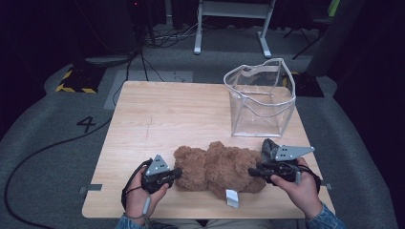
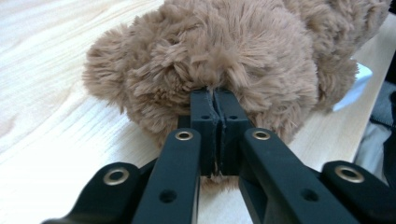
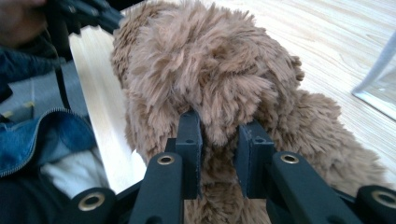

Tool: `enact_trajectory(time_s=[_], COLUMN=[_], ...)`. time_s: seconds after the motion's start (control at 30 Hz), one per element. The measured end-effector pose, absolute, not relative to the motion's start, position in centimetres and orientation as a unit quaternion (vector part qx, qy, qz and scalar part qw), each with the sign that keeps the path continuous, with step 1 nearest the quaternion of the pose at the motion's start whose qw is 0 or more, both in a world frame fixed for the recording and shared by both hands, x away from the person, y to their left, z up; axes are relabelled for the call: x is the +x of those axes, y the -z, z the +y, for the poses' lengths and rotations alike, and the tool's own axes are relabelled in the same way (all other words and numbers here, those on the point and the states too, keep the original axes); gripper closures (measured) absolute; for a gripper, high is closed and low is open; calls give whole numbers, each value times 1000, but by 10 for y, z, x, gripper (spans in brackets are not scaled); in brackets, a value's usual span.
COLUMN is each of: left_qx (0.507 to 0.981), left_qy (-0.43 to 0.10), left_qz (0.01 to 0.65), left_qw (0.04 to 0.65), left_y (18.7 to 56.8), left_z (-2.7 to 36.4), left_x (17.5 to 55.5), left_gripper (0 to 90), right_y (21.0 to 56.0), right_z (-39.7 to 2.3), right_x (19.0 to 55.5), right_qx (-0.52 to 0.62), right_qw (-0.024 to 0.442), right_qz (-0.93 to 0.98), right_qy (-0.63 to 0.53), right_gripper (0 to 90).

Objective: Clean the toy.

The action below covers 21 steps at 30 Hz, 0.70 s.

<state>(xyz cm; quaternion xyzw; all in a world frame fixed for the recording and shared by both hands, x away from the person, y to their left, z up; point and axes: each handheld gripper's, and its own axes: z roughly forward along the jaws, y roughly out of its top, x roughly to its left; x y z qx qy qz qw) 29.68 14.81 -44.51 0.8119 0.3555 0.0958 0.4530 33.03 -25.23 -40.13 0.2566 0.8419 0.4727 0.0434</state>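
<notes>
from the high view, a brown plush bear (image 1: pixel 217 167) lies on its side near the front edge of the wooden table (image 1: pixel 157 114), between the person's two hands. the left gripper (image 1: pixel 173 175) comes in at the bear's left end, its tips against the fur, and the right gripper (image 1: pixel 254 171) meets the bear's right end the same way. a white tag (image 1: pixel 231 198) sticks out from under the bear toward the table's front edge. behind and to the right stands a clear plastic bag (image 1: pixel 260 98) with its mouth open — well apart from the bear. in the left gripper view, the left gripper (image 2: pixel 214 95) has its two black jaws pressed together with a small tuft of the bear's (image 2: pixel 233 51) fur pinched between the tips, the bear resting on the table (image 2: pixel 51 93). in the right gripper view, the right gripper (image 3: pixel 219 128) has its jaws parted around a thick lock of the bear's (image 3: pixel 205 74) fur that fills the gap — both pads touch the fur. a denim sleeve (image 3: pixel 42 135) shows at the left, and the bag's corner (image 3: pixel 380 88) at the far right.
</notes>
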Motion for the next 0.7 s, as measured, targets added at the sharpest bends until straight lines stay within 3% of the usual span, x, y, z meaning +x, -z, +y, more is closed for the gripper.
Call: enact_trajectory(time_s=[0.03, 0.1, 0.13, 0.2, 0.33, 0.43, 0.7], left_qx=[805, 802, 802, 804, 798, 797, 797], left_qy=[-98, -121, -109, -102, -107, -106, -130], left_qz=[358, 361, 360, 357, 360, 361, 356], left_qw=[463, 460, 463, 464, 472, 472, 470], left_y=[447, 448, 448, 448, 448, 448, 440], left_z=[148, 149, 149, 148, 148, 150, 153], left_x=[298, 299, 299, 298, 298, 298, 295], left_gripper=[776, 531, 476, 480, 469, 461, 319], right_y=[402, 404, 404, 405, 401, 398, 415], right_z=[-252, -253, -253, -254, -268, -277, -316], right_x=[333, 338, 340, 342, 342, 343, 368], right_qx=[260, 264, 266, 266, 263, 260, 310], right_qw=[47, 61, 66, 79, 105, 121, 181], right_qz=[841, 840, 840, 841, 831, 836, 853], right_qy=[-472, -470, -468, -465, -478, -467, -379], right_gripper=[732, 716, 701, 658, 476, 408, 322])
